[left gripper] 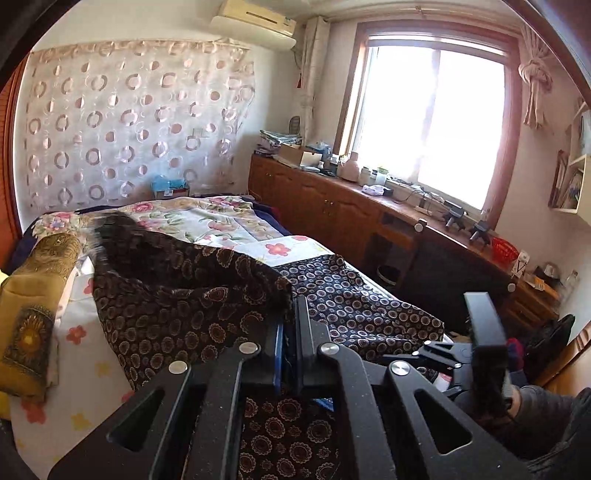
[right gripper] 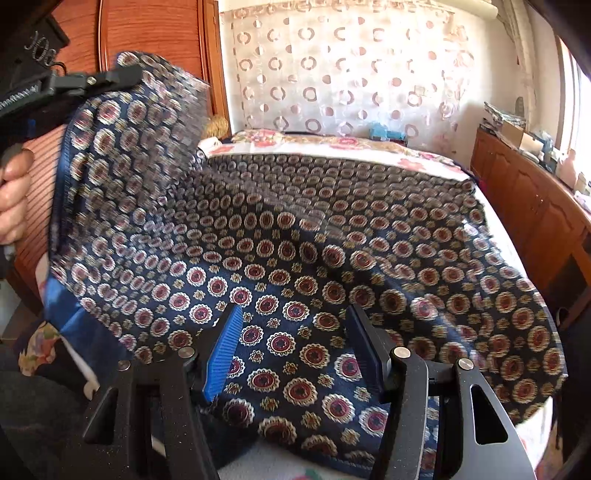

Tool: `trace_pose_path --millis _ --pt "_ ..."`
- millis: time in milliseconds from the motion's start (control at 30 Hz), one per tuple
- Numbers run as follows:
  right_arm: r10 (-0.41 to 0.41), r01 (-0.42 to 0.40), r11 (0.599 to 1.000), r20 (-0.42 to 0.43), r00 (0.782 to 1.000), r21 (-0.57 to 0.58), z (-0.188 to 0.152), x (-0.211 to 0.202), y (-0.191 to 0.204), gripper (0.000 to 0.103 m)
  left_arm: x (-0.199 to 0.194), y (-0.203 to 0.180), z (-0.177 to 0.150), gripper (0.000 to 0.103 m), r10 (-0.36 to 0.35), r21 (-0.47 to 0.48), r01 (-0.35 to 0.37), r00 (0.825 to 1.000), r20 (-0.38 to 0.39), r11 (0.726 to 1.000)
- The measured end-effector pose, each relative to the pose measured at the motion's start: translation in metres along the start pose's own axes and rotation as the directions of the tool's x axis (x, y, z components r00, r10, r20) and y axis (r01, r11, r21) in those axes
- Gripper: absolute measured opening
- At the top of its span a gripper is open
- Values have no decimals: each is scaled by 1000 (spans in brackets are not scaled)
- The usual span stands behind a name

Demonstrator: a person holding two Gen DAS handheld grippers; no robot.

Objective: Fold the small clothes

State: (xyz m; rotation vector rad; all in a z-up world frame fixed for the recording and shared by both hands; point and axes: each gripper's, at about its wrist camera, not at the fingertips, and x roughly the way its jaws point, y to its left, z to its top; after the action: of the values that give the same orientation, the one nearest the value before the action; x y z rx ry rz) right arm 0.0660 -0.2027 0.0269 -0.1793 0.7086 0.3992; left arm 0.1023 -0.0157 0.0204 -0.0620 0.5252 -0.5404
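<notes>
A dark navy cloth (right gripper: 295, 240) printed with red and gold medallions lies spread over the bed. My left gripper (left gripper: 291, 325) is shut on one edge of it, and the fabric hangs from the pinched jaws. In the right wrist view this left gripper (right gripper: 131, 75) holds that edge raised at the upper left, blurred, with a hand (right gripper: 11, 192) on its grip. My right gripper (right gripper: 295, 328) is open low over the near part of the cloth, with fabric lying flat between its blue pad (right gripper: 225, 350) and the black one. One right finger (left gripper: 484, 321) shows in the left wrist view.
The bed has a floral sheet (left gripper: 229, 221). A folded yellow-brown cloth (left gripper: 33, 302) lies on the bed's left side. A long wooden cabinet (left gripper: 314, 199) with clutter on top runs under the window on the right. A wooden wardrobe (right gripper: 147, 33) stands at the left.
</notes>
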Motion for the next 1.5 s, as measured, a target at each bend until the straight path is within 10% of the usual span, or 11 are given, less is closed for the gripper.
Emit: trace_pose_path --millis 100,433,800,1500 --pt "1 -1 1000 36 999 7 3 -15 -3 60 18 -3 -7 7 7 5 -7 997 -77 1000" --pt "10 -11 999 32 999 30 16 -17 -18 60 10 2 -33 78 52 -12 -53 993 -102 999" --pt "92 -93 996 -54 994 -6 52 34 -3 60 -8 34 -58 79 174 -49 -180 979 -109 982" --pt "130 -137 990 -161 978 -34 94 107 13 55 -9 53 -72 79 198 -92 -208 974 -109 974"
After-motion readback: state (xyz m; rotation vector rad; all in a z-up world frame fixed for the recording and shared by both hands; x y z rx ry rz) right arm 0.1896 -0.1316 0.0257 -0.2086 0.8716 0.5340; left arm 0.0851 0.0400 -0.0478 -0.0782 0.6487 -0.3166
